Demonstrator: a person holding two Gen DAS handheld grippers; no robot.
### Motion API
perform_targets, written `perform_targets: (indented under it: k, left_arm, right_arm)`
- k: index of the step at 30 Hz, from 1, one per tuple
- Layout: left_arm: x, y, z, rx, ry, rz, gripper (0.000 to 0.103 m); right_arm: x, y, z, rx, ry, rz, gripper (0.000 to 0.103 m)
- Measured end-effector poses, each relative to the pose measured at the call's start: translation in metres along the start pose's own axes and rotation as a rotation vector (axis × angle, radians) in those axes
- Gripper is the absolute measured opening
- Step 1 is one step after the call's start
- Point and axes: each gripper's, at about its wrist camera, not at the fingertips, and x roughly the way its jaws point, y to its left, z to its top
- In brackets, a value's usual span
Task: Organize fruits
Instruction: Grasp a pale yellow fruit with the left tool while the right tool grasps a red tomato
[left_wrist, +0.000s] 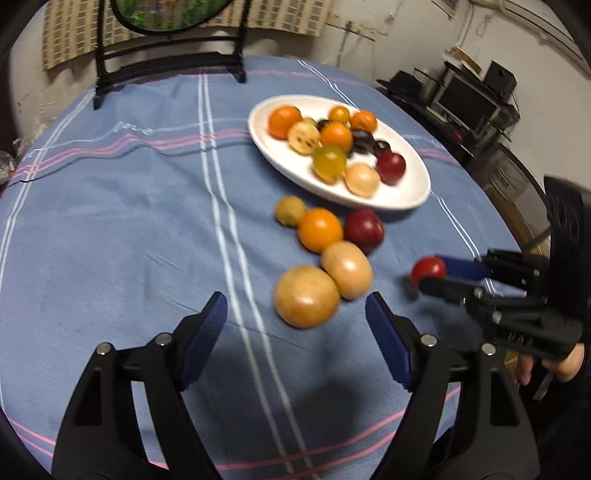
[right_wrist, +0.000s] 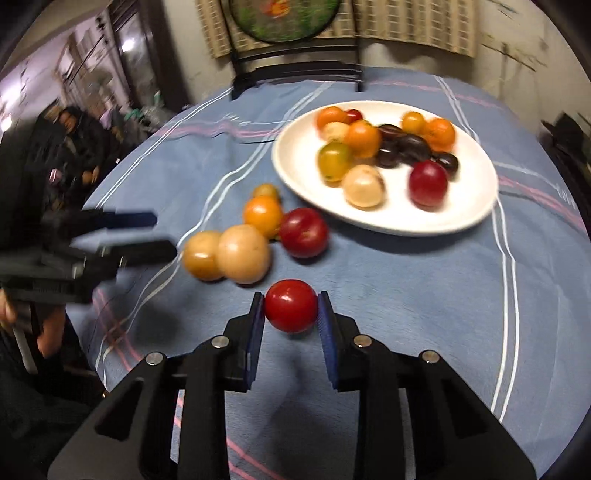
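A table under a blue striped cloth (left_wrist: 110, 240) is shown, with fruit partly gathered on a white oval plate (right_wrist: 303, 173) and partly loose on the cloth. The right gripper (right_wrist: 291, 308) is seen closed on a small red fruit (right_wrist: 291, 305), both blue pads pressed against its sides at 9 and 3 o'clock; the fruit sits at the cloth or just above it, and which cannot be told. From this gripper the plate lies at about 1 o'clock, with its long axis running roughly from 10 to 4 o'clock in the right wrist view. The coming move is judged to be a lift and carry toward 1 o'clock, over the cloth between, with bare porcelain available on the plate's near rim.

The left gripper (left_wrist: 295, 317) is seen wide and empty. A large tan fruit (left_wrist: 306, 296) lies near its fingertips at about 12 o'clock, slightly toward the right finger, touching a second tan fruit (left_wrist: 346, 269) behind it. Beyond these, an orange fruit (left_wrist: 320, 229), a dark red fruit (left_wrist: 364, 229) and a small yellowish fruit (left_wrist: 290, 210) are clustered just short of the plate. The large tan fruit is judged the left hand's likely target, being nearer that hand than the right; a small advance toward 12 o'clock would bring it between the fingers. Neighbouring fruit may be nudged and set rolling.
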Motion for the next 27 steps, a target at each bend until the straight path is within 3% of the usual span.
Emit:
perform_targets:
  k: [6,13,16,17,18,27]
  left_arm:
    - [0.017,-0.013,-0.009,0.053,0.033,-0.014,0.079]
    - [0.038,-0.018,-0.009,0.124,0.028,0.056,0.077]
    - [0.045,-0.019,-0.007,0.151,0.008,0.088,0.067]
    - [0.045,-0.019,-0.006,0.155,0.001,0.096,0.061]
    - [0.044,-0.019,-0.006,0.161,-0.009,0.098,0.047]
    - [0.024,-0.011,-0.007,0.065,-0.023,0.041,0.044]
  right_arm:
    - [-0.005,-0.003,-0.001,0.035,-0.007,0.016,0.031]
    - [-0.014,-0.01,-0.003,0.068,-0.009,0.023,0.031]
    - [-0.015,-0.011,-0.003,0.074,-0.01,0.023,0.031]
    - [-0.015,-0.011,-0.003,0.074,-0.008,0.025,0.031]
    - [-0.016,-0.011,-0.004,0.074,-0.006,0.028,0.031]
    - [-0.02,-0.011,-0.001,0.073,-0.009,0.028,0.031]
